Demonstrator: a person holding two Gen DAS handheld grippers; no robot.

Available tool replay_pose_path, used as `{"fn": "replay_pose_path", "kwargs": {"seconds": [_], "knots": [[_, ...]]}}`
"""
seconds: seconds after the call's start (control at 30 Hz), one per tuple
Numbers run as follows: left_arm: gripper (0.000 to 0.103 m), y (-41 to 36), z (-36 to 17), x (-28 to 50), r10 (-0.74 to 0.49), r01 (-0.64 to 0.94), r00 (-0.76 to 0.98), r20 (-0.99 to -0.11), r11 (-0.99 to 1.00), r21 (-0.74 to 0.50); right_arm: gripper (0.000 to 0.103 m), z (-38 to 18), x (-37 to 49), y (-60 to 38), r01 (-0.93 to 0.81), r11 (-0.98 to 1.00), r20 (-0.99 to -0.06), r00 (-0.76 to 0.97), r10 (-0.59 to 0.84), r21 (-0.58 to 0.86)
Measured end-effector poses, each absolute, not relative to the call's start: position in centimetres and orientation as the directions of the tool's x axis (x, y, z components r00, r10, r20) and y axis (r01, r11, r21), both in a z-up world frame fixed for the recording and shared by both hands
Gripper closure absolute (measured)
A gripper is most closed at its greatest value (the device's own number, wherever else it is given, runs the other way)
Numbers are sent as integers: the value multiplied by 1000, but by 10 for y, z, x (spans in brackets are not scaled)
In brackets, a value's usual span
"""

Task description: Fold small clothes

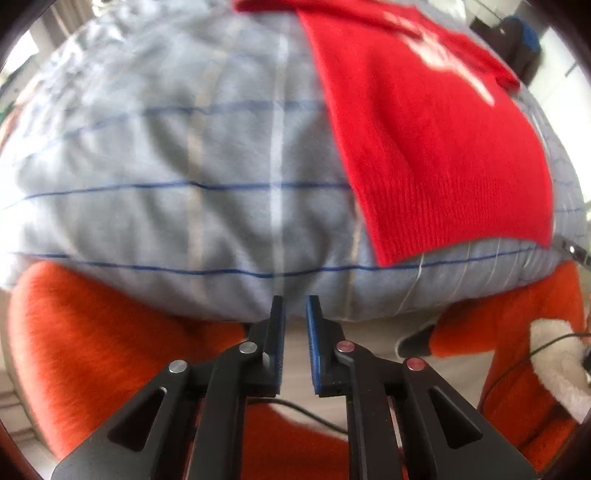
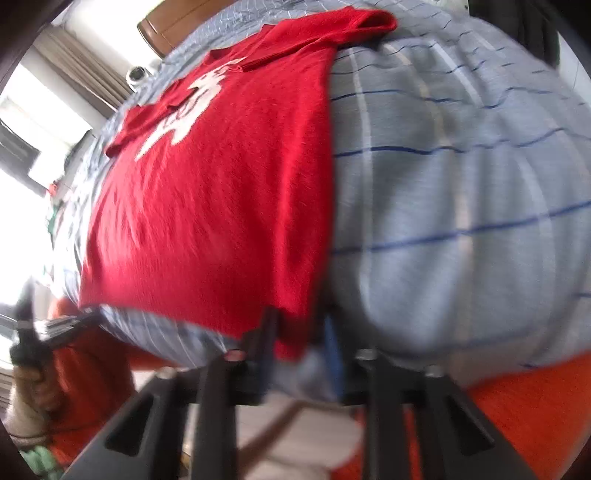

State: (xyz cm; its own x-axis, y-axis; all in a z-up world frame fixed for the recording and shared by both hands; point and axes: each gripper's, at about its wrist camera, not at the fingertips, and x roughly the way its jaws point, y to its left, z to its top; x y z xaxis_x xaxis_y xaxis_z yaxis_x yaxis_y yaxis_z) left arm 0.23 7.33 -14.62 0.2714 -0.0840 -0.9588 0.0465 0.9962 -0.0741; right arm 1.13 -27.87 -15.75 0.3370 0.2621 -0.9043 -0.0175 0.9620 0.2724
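A small red knit top [image 1: 436,147] with a white print lies flat on a light blue checked bedsheet [image 1: 177,177]. In the right wrist view the red top [image 2: 221,206] fills the left half, with its sleeves folded in near the far end. My left gripper [image 1: 295,306] is open with a narrow gap and empty, at the near edge of the bed, left of the top's hem. My right gripper [image 2: 299,325] is open at the top's near right corner, its fingers either side of the hem; the view is blurred.
An orange plush blanket [image 1: 110,347] hangs below the bed edge in front of both grippers. A black cable [image 1: 306,413] runs over it. A wooden headboard [image 2: 173,26] and curtained windows [image 2: 62,66] lie beyond the bed.
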Motion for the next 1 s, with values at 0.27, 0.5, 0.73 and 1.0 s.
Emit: {"fn": "replay_pose_path", "kwargs": {"seconds": [0.27, 0.5, 0.73, 1.0], "knots": [[47, 44, -82, 36, -126, 115, 511, -850, 990, -78, 72, -88, 17, -242, -239, 962, -829, 506, 239, 131], [33, 42, -112, 49, -43, 58, 613, -789, 998, -9, 61, -147, 48, -216, -293, 941, -918, 300, 259, 169], [29, 69, -126, 48, 46, -102, 620, -783, 995, -22, 61, -59, 118, -205, -440, 892, -830, 533, 166, -104], [28, 82, -128, 50, 145, -166, 634, -760, 985, 49, 61, -127, 278, -165, -455, 884, -866, 480, 139, -110]]}}
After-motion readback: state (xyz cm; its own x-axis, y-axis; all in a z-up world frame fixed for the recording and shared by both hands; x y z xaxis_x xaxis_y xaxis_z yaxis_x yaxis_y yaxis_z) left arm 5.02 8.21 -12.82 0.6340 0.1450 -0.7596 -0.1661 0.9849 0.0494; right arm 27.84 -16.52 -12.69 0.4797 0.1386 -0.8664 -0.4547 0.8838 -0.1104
